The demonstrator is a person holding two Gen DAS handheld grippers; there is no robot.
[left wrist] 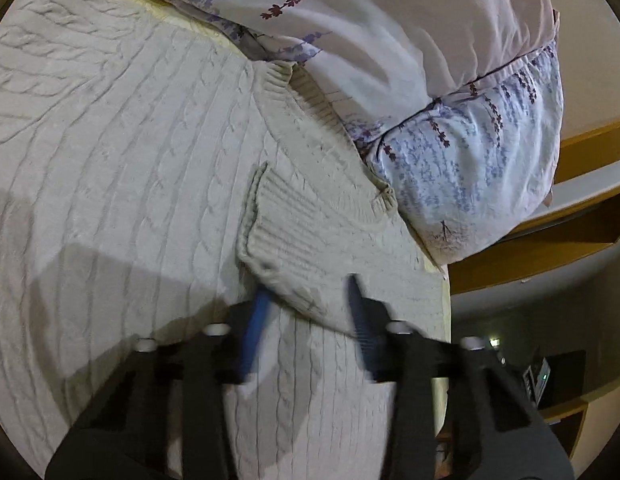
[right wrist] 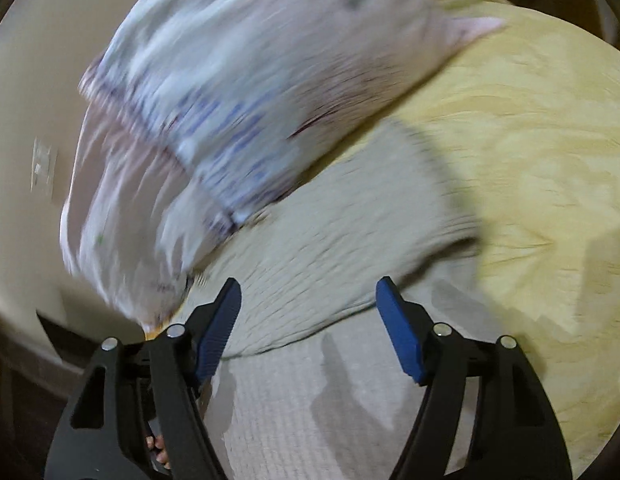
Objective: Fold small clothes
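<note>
A cream cable-knit sweater [left wrist: 121, 152] lies spread flat on the bed. One sleeve is folded across the body, its ribbed cuff [left wrist: 285, 232] just ahead of my left gripper [left wrist: 307, 292]. The left gripper is open, its blue-padded fingers straddling the sleeve near the cuff, and grips nothing. In the right wrist view, which is blurred, the sweater [right wrist: 330, 232] lies below my right gripper [right wrist: 307, 292], which is open and empty above the knit.
A floral pillow [left wrist: 470, 152] lies against the sweater's far edge and shows in the right wrist view [right wrist: 229, 112]. A yellow bedsheet [right wrist: 530, 140] lies to the right. Wooden shelves [left wrist: 570, 208] and a wall [right wrist: 21, 120] stand beyond the bed.
</note>
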